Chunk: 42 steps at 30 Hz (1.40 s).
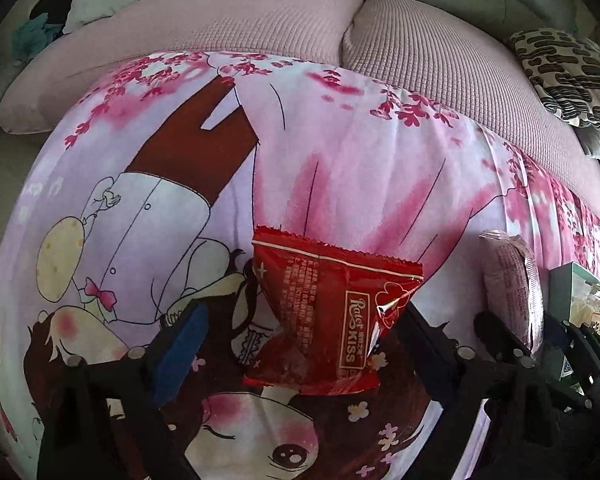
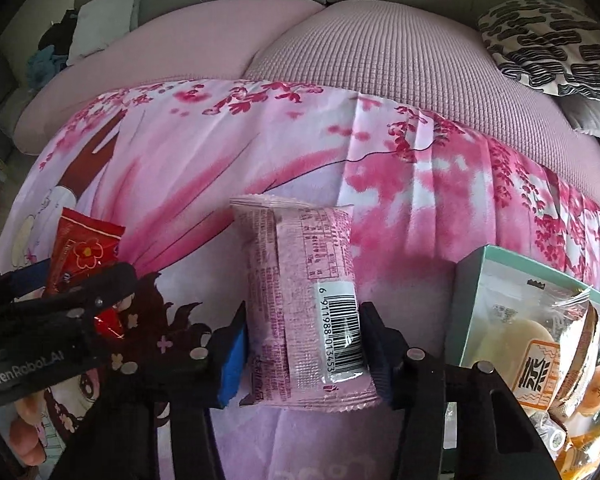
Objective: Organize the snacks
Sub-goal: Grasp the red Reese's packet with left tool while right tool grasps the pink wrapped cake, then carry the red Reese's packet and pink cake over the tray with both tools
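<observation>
A red snack packet [image 1: 324, 300] lies on the printed pink blanket [image 1: 380, 180]. My left gripper [image 1: 296, 344] stands around it, open: the blue left pad [image 1: 180, 344] is clear of the wrapper, while the right finger [image 1: 420, 340] touches its edge. A pink snack packet [image 2: 300, 300] with a barcode sits between the pads of my right gripper [image 2: 304, 356], which is shut on it from both sides. The right wrist view shows the left gripper [image 2: 60, 300] and red packet [image 2: 80, 248] at the left.
A teal-rimmed box [image 2: 472, 280] holding several wrapped snacks stands just right of the right gripper, also visible as the box [image 1: 568, 280]. Pink sofa cushions [image 2: 380, 60] lie beyond the blanket, with a black-and-white patterned pillow [image 2: 548, 48] at the far right.
</observation>
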### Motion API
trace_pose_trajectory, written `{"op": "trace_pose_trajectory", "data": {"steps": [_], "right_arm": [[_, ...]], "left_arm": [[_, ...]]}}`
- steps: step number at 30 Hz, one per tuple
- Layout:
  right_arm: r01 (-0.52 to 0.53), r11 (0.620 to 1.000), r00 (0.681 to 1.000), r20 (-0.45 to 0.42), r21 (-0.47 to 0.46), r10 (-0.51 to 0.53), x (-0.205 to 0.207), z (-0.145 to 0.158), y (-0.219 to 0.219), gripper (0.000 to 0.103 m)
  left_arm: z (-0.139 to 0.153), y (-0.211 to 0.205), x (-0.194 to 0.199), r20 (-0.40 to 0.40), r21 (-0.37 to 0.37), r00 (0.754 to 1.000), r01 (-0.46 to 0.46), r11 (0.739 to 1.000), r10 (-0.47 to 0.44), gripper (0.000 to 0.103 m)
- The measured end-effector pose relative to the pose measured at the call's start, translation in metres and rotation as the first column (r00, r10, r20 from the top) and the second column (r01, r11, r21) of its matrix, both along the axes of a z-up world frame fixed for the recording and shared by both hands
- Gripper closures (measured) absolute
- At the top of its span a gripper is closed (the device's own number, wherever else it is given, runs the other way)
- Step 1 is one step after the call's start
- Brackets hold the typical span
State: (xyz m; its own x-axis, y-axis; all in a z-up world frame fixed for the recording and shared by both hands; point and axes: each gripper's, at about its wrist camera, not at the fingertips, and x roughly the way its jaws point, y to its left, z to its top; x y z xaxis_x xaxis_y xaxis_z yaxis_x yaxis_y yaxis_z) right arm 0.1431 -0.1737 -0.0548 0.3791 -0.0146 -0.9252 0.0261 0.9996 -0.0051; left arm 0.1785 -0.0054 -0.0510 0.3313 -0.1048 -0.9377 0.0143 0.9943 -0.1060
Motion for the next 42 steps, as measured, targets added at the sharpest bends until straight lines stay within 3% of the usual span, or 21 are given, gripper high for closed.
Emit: {"op": "trace_pose_trajectory", "data": {"steps": [6, 11, 28, 42], "right_arm": [[0.02, 1.0, 1.0, 0.008, 0.021, -0.02, -0.003, 0.0, 0.003, 0.058], [0.035, 0.998, 0.999, 0.023, 0.057, -0.036, -0.017, 0.002, 0.006, 0.061], [0.139, 0.972, 0.988, 0.045, 0.19, -0.15, -0.085, 0.012, -0.005, 0.062], [0.176, 0.952, 0.969, 0.127, 0.252, -0.213, -0.132, 0.047, -0.02, 0.062]], "left_arm": [[0.002, -0.005, -0.003, 0.011, 0.015, 1.0, 0.014, 1.0, -0.015, 0.042], [0.0, -0.014, -0.003, 0.015, 0.032, 0.999, 0.034, 0.999, -0.035, 0.05], [0.004, -0.017, -0.022, 0.025, 0.03, 0.999, 0.047, 0.998, -0.048, 0.054], [0.021, -0.015, -0.045, 0.069, 0.011, 0.997, 0.044, 0.999, -0.044, 0.06]]}}
